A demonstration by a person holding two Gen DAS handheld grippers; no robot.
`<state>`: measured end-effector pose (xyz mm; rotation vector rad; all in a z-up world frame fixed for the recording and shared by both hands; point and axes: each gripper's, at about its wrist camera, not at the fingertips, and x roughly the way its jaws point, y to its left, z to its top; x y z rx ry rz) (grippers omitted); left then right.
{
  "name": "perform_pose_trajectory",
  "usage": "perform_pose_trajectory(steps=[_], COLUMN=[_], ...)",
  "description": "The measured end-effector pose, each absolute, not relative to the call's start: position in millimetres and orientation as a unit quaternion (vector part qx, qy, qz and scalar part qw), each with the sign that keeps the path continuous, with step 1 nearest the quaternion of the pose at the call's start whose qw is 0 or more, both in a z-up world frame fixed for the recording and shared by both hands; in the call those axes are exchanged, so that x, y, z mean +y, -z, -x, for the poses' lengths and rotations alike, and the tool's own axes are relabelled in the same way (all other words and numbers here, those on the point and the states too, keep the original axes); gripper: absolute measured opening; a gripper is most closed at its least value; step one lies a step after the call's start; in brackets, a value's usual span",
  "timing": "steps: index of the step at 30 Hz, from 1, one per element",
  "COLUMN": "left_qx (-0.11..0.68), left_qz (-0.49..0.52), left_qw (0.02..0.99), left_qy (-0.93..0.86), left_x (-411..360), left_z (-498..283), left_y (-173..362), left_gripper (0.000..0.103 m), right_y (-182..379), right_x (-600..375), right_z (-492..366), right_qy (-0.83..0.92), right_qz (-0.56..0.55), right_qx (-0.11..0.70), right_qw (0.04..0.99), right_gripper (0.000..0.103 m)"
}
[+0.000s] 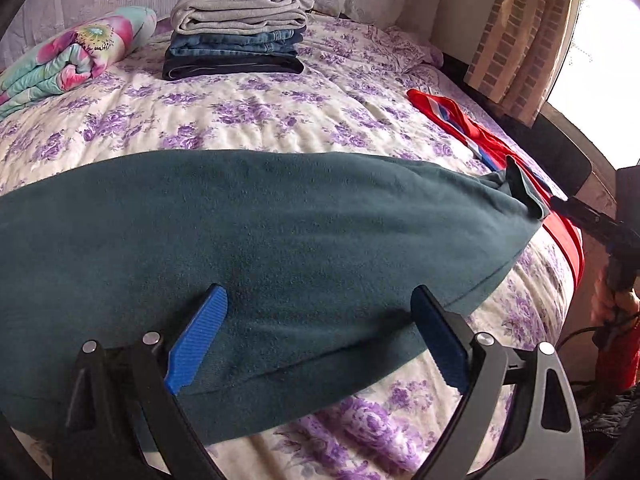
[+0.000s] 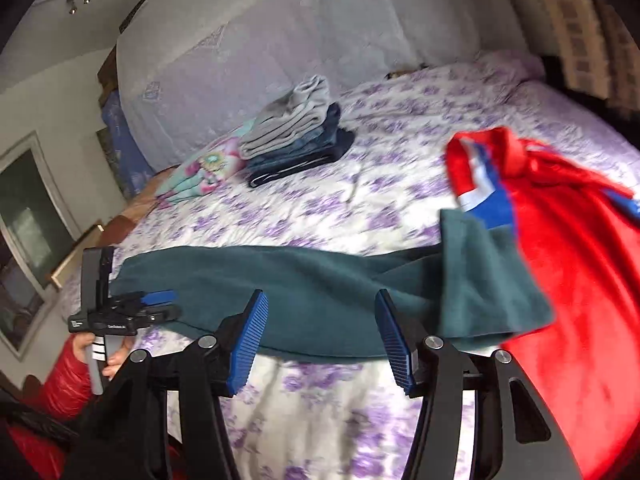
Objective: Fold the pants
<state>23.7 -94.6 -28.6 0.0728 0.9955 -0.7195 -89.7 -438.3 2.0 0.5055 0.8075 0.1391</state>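
Dark teal pants (image 1: 256,232) lie stretched across the near part of the bed, and show in the right wrist view (image 2: 320,288) too. My left gripper (image 1: 320,300) is open, its blue fingers (image 1: 200,332) low over the pants' near edge; it shows in the right wrist view (image 2: 160,298) at the pants' left end. My right gripper (image 2: 322,308) is open and empty, just in front of the pants' near edge. In the left wrist view only its black body (image 1: 592,216) shows at the pants' right end.
A stack of folded grey, denim and dark pants (image 1: 240,32) sits at the back of the floral bed (image 1: 280,112). A rolled flowered quilt (image 1: 68,56) lies left. A red garment (image 2: 568,272) lies right, under the teal pants' end. Curtain and window at right.
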Motion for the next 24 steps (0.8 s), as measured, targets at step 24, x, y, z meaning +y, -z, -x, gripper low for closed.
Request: perform_pose_trajectory(steps=[24], left_qx=[0.454], left_qz=[-0.047], left_qw=[0.841], left_qy=[0.290], left_x=[-53.2], left_z=[-12.4], left_y=[24.5], left_gripper=[0.090], right_y=[-0.5], right_x=[-439.0], right_z=[28.2], right_qy=[-0.032], right_qz=[-0.218], right_qx=[0.435], right_qw=[0.873], right_gripper=[0.059])
